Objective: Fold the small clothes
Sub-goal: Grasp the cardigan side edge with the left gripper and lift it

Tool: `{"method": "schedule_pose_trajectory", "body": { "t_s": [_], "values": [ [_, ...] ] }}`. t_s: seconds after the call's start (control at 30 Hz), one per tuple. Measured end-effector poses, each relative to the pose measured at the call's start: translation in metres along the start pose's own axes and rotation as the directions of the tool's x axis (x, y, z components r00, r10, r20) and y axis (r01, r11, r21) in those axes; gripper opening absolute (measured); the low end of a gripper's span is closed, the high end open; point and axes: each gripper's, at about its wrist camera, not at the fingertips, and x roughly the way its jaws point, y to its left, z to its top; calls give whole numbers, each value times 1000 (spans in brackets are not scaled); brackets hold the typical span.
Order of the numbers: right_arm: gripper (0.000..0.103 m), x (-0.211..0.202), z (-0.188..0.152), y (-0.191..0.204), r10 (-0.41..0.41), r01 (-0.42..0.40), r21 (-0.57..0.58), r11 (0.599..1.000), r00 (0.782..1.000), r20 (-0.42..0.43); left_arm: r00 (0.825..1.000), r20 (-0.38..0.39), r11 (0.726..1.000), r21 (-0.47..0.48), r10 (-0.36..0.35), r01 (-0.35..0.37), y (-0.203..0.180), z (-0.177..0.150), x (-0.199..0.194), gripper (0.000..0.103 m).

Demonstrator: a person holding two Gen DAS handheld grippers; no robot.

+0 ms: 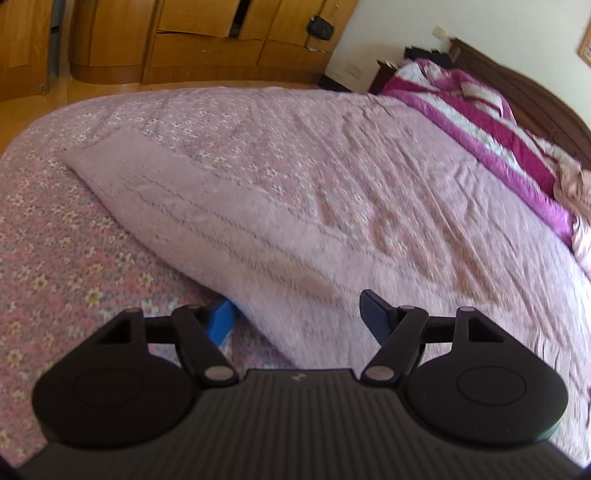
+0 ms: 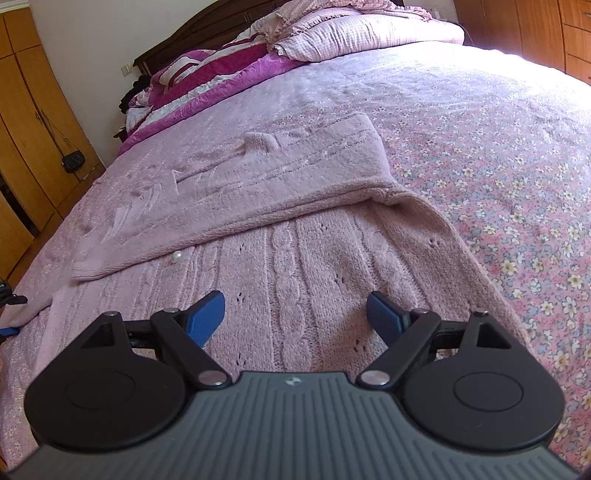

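Observation:
A pale pink cable-knit sweater (image 2: 295, 258) lies flat on the bed, with one sleeve (image 2: 258, 177) folded across its body and a small white button (image 2: 177, 256) showing below the sleeve's edge. My right gripper (image 2: 295, 299) hovers open just over the sweater's body, and nothing is between its blue fingers (image 2: 208, 314). In the left wrist view, which is blurred, the sweater (image 1: 229, 221) stretches away to the upper left. My left gripper (image 1: 295, 306) stands open at its near edge. Its left finger (image 1: 221, 323) is partly tucked under the fabric, while the right finger lies over it.
The bed has a pink floral sheet (image 2: 498, 184). A crumpled magenta and white quilt (image 1: 480, 118) and checked pillows (image 2: 362, 33) are heaped at the dark headboard (image 2: 207, 29). Wooden wardrobes (image 1: 184, 40) stand beyond the bed, and a small black bag (image 2: 73, 161) hangs on one.

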Motion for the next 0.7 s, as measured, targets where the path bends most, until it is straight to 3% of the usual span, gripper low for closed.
{"method": "schedule_pose_trajectory", "body": {
  "t_s": [0.4, 0.47, 0.5, 0.53, 0.57, 0.7],
  "values": [
    [89, 9, -1, 3, -17, 17, -14, 1000, 1000, 13, 996, 86, 997, 78, -3, -4, -7, -1, 11, 72],
    [89, 9, -1, 3, -18, 18, -17, 1000, 1000, 15, 996, 93, 995, 101, 14, -23, -12, 0, 12, 63],
    [89, 9, -1, 2, -17, 18, -16, 1000, 1000, 16, 995, 96, 993, 117, 24, -36, -13, 0, 11, 48],
    [89, 9, -1, 2, -16, 16, -14, 1000, 1000, 17, 995, 93, 990, 133, 24, -37, -13, 0, 11, 25],
    [89, 8, -2, 1, -14, 15, -11, 1000, 1000, 18, 997, 80, 990, 142, 8, -19, -13, 1, 11, 15],
    [89, 7, -2, 0, -10, 10, -2, 1000, 1000, 24, 996, 72, 990, 134, -61, 51, -11, 3, 2, 9]
  ]
}}
